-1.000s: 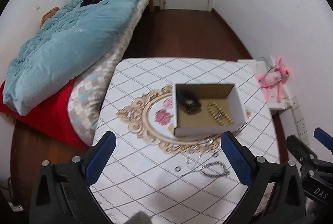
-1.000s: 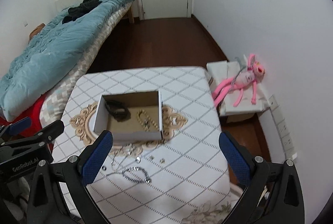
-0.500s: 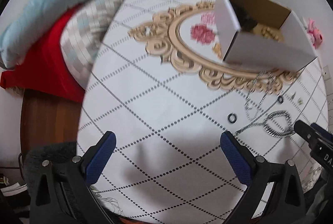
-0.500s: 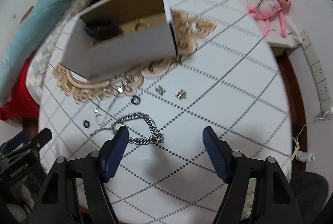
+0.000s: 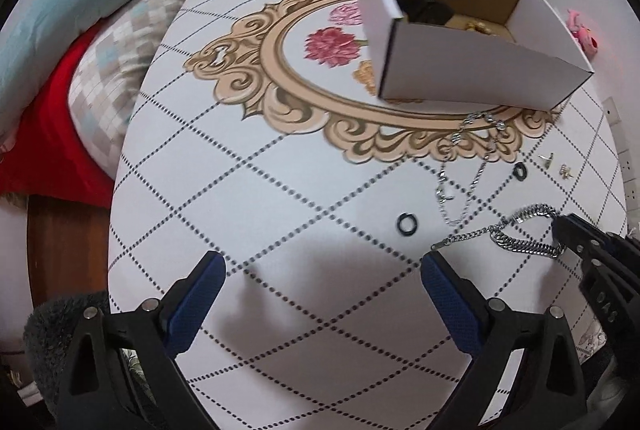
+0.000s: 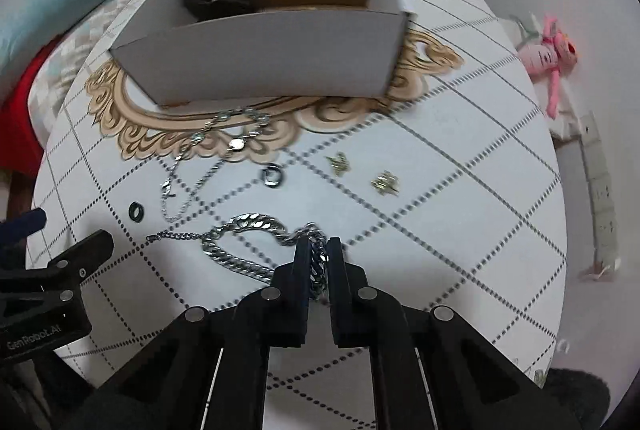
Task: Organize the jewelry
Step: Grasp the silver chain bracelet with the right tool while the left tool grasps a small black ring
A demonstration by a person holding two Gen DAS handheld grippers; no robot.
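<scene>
both fingers of the right gripper (image 6: pixel 318 250) are clenched on one end of the single heavy silver chain bracelet (image 6: pixel 244 226), whose loop lies on the table (image 6: pixel 460 230) just ahead and to the left of the tips. beyond the fingers lie two small gold earrings (image 6: pixel 386 183), one just beside the other, two black rings (image 6: pixel 273 175) well apart from each other, and one thin silver necklace (image 6: pixel 208 150) that runs up to the front wall of the one white cardboard box (image 6: pixel 272 54). inside the box i can count one dark band and one string of gold beads (image 5: pixel 478 26), the latter seen only from the left wrist view. fingers of the left gripper (image 5: pixel 320 278) are spread wide and released, holding nothing, over bare tablecloth; the nearer black ring lies ahead of its right finger (image 5: pixel 444 286). one pink plush toy (image 6: pixel 548 58) lies past the table edge, far right of the right fingers.
</scene>
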